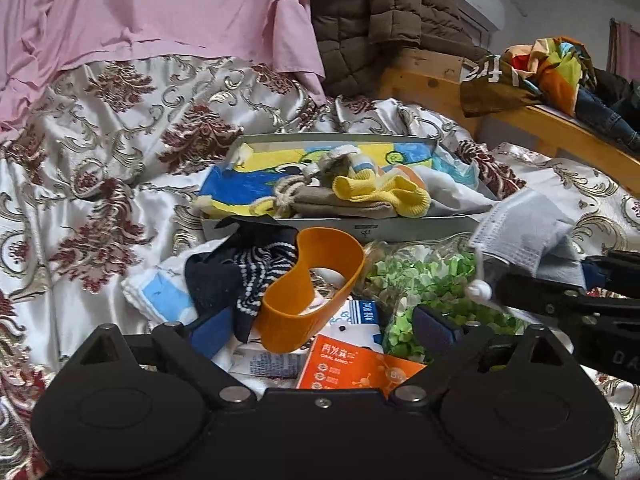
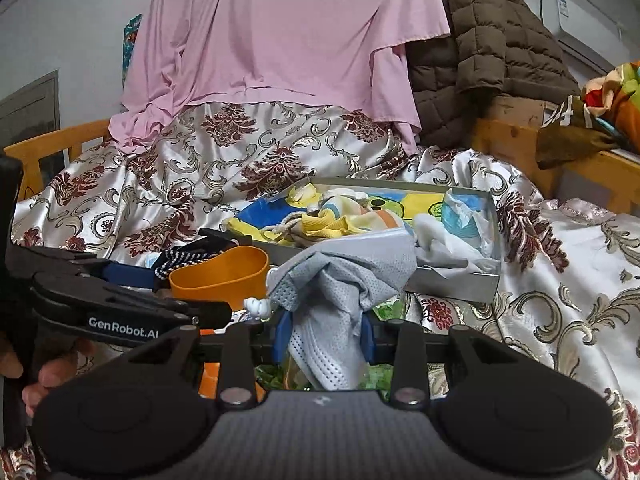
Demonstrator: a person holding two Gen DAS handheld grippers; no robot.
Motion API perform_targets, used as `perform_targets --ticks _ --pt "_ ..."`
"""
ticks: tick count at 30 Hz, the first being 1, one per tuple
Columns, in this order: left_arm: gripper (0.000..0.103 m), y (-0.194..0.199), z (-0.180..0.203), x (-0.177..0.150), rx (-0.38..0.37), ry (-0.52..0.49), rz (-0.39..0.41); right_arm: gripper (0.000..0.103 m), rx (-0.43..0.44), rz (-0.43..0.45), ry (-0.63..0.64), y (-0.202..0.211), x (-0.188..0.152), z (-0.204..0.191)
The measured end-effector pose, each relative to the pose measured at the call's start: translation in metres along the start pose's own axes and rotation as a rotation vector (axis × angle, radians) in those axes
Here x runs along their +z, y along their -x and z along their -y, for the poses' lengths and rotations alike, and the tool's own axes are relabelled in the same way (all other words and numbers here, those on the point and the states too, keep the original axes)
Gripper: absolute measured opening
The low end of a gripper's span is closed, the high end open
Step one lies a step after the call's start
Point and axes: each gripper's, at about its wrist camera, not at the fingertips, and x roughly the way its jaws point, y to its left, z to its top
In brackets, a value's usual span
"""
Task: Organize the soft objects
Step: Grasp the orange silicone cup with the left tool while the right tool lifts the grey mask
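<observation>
Gripping grey cloth (image 2: 340, 280), box rim (image 2: 452, 280) beside

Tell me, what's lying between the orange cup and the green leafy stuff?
In the left wrist view, a blue-and-white packet lies between the orange cup and the green leafy stuff, with an orange box just in front.
</observation>
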Motion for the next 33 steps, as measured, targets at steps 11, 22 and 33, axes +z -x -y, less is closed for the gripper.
perform_targets --ticks 11,22,33 --pt "0.086 -0.016 0.004 0.005 -0.021 -0.016 0.013 0.038 0.027 0.006 -0.01 -0.004 0.005 0.008" --pt "0.08 -0.027 0.0 0.012 -0.042 0.026 0.005 0.038 0.059 0.004 -0.061 -0.013 0.003 0.022" --pt "0.054 -0.02 -0.007 0.0 0.007 0.01 -0.036 0.038 0.093 0.013 -0.06 -0.013 0.005 0.019"
